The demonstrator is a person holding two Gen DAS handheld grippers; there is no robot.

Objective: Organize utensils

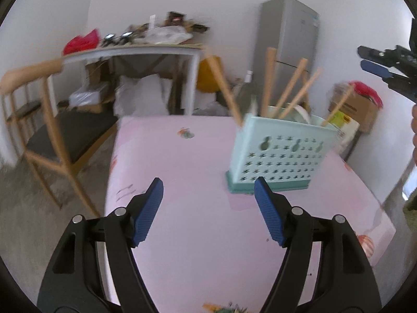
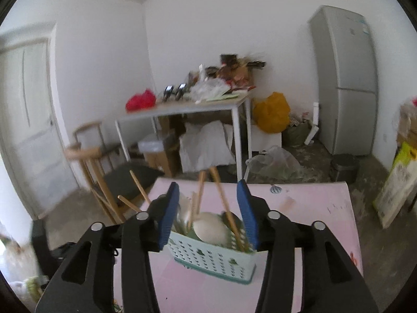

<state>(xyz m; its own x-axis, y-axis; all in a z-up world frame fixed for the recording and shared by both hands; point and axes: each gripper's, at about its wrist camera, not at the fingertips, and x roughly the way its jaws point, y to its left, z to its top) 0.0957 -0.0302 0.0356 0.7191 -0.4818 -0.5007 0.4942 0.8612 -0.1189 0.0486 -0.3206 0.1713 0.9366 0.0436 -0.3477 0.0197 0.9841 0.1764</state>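
Observation:
A mint green perforated utensil holder [image 1: 278, 151] stands on the pink table [image 1: 182, 161], right of centre. Several wooden-handled utensils [image 1: 268, 80] and a white spoon stick up out of it. My left gripper [image 1: 208, 190] is open and empty, low over the table in front of the holder. My right gripper [image 2: 208, 195] is open and empty, held above the holder [image 2: 213, 255], looking down on the white spoon [image 2: 212, 228] and wooden handles [image 2: 225, 206]. It also shows at the right edge of the left wrist view [image 1: 370, 60].
A wooden chair [image 1: 44, 120] stands left of the table. Behind are a cluttered white desk [image 1: 135, 49], a grey fridge [image 1: 294, 44], a yellow bag [image 2: 272, 112] and cardboard boxes [image 1: 357, 109]. A door [image 2: 26, 120] is at the left.

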